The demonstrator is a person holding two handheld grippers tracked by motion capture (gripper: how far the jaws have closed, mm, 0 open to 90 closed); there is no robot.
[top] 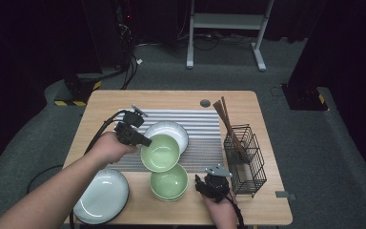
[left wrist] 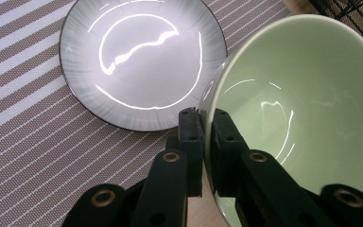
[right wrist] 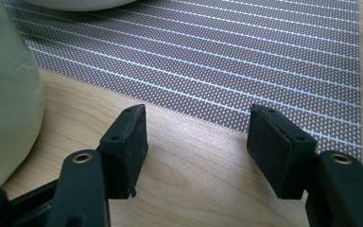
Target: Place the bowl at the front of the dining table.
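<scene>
My left gripper is shut on the rim of a light green bowl, held tilted above the striped mat. In the left gripper view the jaws pinch that green bowl's rim, with a grey-white plate lying on the mat beyond. A stack of green bowls rests on the wood near the front. My right gripper stands open just right of that stack, low over the table. In the right gripper view its fingers are spread over bare wood, with the green bowl stack at the left.
A grey-white plate lies at the table's front left. A black wire rack stands at the right edge with brown chopsticks leaning in it. A white bowl-like plate sits on the mat behind the held bowl.
</scene>
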